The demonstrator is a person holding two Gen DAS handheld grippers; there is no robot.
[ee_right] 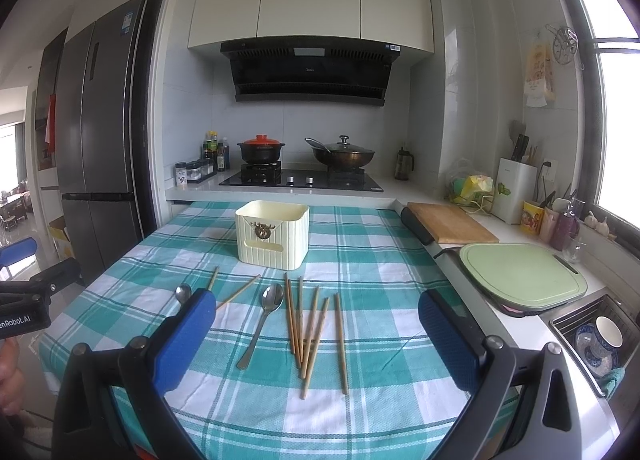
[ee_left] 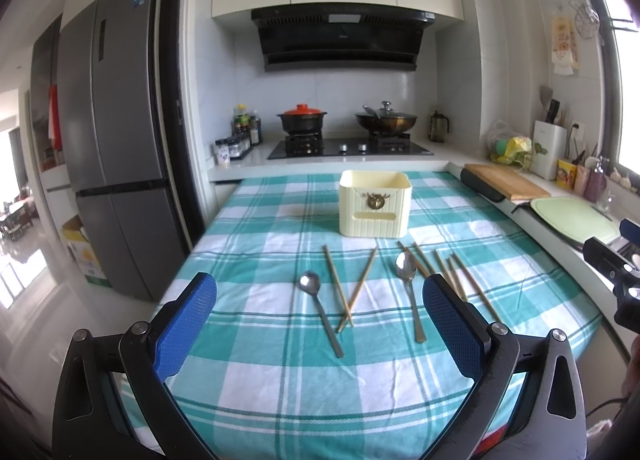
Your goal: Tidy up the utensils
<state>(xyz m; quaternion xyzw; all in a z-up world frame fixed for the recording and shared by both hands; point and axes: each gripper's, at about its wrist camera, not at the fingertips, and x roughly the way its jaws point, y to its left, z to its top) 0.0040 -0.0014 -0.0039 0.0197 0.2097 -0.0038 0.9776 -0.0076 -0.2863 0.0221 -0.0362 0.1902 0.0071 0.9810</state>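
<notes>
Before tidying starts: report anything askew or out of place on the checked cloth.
Wooden chopsticks lie loose at mixed angles; two cross between the two steel spoons. All are outside the cream ribbed plastic holder. Nothing spilled or visibly damaged.

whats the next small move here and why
Probably lower the open right gripper onto the chopsticks lying loose below it. Both grippers are empty, nothing is visible in the cream holder yet, and the left gripper hangs nearer the spoons.
</notes>
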